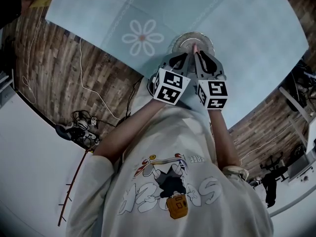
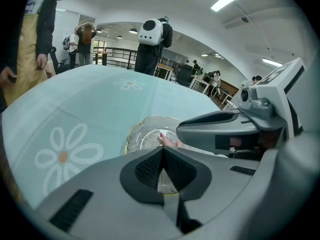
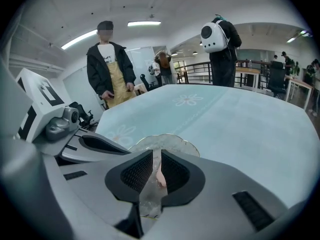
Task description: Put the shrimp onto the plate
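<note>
Right gripper (image 3: 157, 156) pinching shrimp (image 3: 161, 177), seemingly lengthwise along jaws, over plate (image 3: 183, 143), left gripper (image 2: 163, 151) pressed together

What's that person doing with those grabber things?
A person holds a gripper in each hand over a glass plate on a blue flowery table. The right gripper is pinching a pink shrimp between its jaws, right above the plate. The left gripper sits beside it, jaws together with nothing in them. The shrimp has not been let go yet.
</note>
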{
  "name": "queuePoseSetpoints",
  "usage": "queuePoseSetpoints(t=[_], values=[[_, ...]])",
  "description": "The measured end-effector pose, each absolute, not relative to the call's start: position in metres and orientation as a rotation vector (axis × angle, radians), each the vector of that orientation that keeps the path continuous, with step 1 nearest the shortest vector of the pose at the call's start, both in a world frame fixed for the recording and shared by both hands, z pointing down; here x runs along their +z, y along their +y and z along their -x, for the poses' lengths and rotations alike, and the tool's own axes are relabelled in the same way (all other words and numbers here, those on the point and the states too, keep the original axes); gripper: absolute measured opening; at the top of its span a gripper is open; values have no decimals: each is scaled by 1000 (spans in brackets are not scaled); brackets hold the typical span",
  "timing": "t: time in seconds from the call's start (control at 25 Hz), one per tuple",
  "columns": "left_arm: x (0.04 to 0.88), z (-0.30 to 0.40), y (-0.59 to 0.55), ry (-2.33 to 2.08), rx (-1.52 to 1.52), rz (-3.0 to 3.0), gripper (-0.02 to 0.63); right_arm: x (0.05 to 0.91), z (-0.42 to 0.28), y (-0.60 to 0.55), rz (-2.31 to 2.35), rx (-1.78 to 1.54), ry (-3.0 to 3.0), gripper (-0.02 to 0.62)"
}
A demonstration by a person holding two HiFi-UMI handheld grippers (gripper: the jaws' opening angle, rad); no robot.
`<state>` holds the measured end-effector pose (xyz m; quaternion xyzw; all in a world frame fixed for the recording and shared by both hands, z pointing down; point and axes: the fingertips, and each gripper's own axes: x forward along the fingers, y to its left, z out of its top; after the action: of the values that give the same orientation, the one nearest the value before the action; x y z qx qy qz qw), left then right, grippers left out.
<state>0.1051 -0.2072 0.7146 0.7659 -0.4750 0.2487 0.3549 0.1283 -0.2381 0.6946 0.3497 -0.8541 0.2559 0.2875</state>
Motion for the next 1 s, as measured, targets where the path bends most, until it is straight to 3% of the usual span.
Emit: queuePoseSetpoints(t=[0.44,1.0], values=[[673,-107,-185,-1254,600,-2073,8,655,-135,-216,-953,656,-2379,25],[605,-113,-139,-1307,551,-2214,8,593,-151,-173,-986,527,-2486,23]])
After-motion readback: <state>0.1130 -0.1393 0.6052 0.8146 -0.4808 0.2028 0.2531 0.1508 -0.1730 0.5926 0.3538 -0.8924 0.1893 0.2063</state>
